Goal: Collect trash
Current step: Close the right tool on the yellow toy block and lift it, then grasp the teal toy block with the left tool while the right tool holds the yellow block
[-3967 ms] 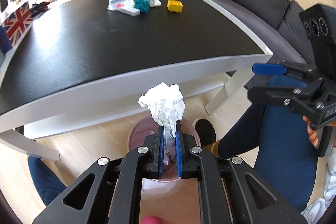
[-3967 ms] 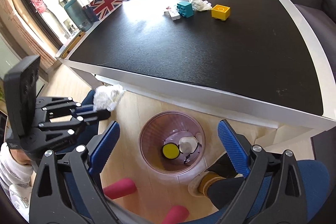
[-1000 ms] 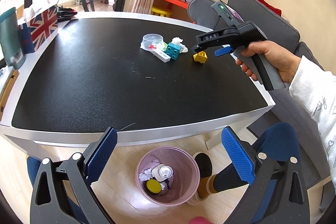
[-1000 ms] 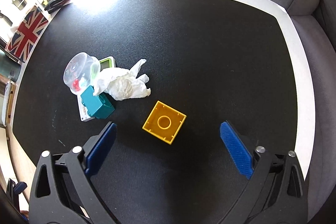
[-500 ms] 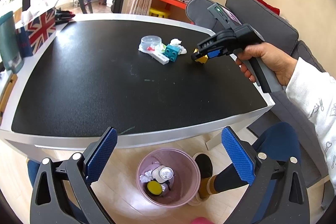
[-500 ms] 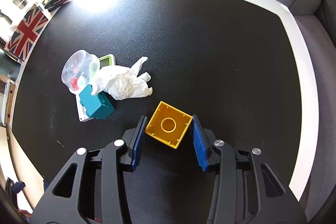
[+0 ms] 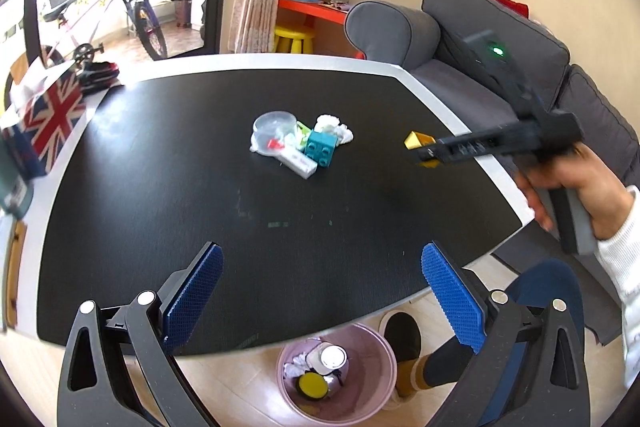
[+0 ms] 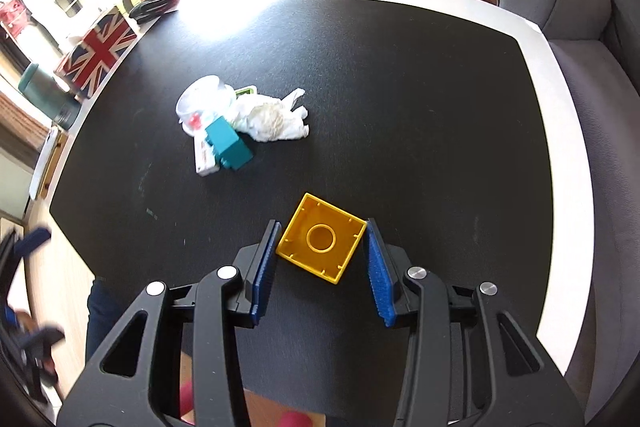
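Note:
My right gripper point(image 8: 322, 229) is shut on a yellow toy brick point(image 8: 322, 238), hollow side up, held over the black tabletop point(image 8: 420, 107). In the left wrist view the same gripper point(image 7: 426, 155) and brick point(image 7: 416, 139) show at the right, in a person's hand. Further back lies a pile: a crumpled white tissue point(image 8: 272, 121), a clear plastic cup point(image 8: 202, 103), a teal brick point(image 8: 230, 145) and a white strip. My left gripper point(image 7: 320, 255) hangs open over the table's near edge, nothing between its fingers. A pink bin point(image 7: 376, 387) stands on the floor below it.
The bin holds a tissue, a can and a yellow lid. A Union Jack box point(image 7: 52, 123) and a teal cup stand at the table's left edge. A grey sofa point(image 7: 500, 39) runs along the right. The person's leg and shoe point(image 7: 400, 335) are beside the bin.
The right gripper closed from wide open onto the yellow brick, then drew back toward the near edge with it. The left gripper moved forward and up over the table edge, still open.

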`<state>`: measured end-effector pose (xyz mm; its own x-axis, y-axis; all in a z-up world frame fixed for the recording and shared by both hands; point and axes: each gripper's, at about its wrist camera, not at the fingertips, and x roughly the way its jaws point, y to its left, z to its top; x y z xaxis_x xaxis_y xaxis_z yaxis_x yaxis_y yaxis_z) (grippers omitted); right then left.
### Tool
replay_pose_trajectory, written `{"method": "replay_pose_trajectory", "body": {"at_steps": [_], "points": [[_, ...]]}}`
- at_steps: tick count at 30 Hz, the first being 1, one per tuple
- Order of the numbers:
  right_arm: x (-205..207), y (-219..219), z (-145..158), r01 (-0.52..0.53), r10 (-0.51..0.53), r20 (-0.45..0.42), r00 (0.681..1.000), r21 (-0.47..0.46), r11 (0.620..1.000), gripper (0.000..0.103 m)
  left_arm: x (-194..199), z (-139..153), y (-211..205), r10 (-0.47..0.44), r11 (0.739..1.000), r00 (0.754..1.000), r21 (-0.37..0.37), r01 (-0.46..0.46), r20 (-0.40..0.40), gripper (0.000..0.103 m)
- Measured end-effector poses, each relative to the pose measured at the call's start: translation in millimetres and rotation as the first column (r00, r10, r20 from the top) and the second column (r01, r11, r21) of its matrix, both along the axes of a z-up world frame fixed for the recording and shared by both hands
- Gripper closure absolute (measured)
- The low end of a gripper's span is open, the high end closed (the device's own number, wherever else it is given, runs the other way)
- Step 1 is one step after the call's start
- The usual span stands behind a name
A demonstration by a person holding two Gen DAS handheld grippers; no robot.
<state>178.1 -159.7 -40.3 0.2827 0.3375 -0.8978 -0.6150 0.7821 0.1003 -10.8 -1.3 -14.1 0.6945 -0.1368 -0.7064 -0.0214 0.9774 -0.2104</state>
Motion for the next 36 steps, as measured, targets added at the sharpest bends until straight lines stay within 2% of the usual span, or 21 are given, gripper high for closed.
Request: {"method": "replay_pose_trajectory", "body": {"at_steps": [7,16,22,28,30,34,36], "points": [[-10,-17,-2,-0.008,0.008,-0.009,1.0,0.0,1.0,0.061,42,4,-5,-0.054,0.998,0.999,0.033,0.054,-0.006,0.007],[-8,-30,-1,-0.01,0.01,-0.013,1.0,-0.005,1.0,0.061,96,-16,-16,-0.151,0.986,0.987,0.066,0.154,-0.046,0.007],[-5,-34,0,-0.01,0.01,-0.013,1.0,-0.001,1.0,0.061,123,-29,-19,-0.191,0.975,0.98,0.108,0.196,-0.06,0.007],[1,-38,-7,-0.009,0.009,-0.029,1.0,0.003,1.0,0.061,133,-39,-23,-0.224,0.962,0.974,0.153,0.228,-0.044,0.009],[4,-39,-10,-0.006,0.007,-0.034,0.999,0.007,1.0,0.061,135,-40,-21,-0.221,0.963,0.975,0.153,0.223,-0.03,0.021],[9,-40,-15,-0.005,0.006,-0.044,0.999,0.012,1.0,0.061,141,-41,-19,-0.213,0.964,0.977,0.156,0.213,-0.02,0.028],[11,-40,-17,-0.006,0.007,-0.046,0.999,0.013,1.0,0.061,144,-42,-20,-0.213,0.964,0.977,0.157,0.213,-0.018,0.036]]}}
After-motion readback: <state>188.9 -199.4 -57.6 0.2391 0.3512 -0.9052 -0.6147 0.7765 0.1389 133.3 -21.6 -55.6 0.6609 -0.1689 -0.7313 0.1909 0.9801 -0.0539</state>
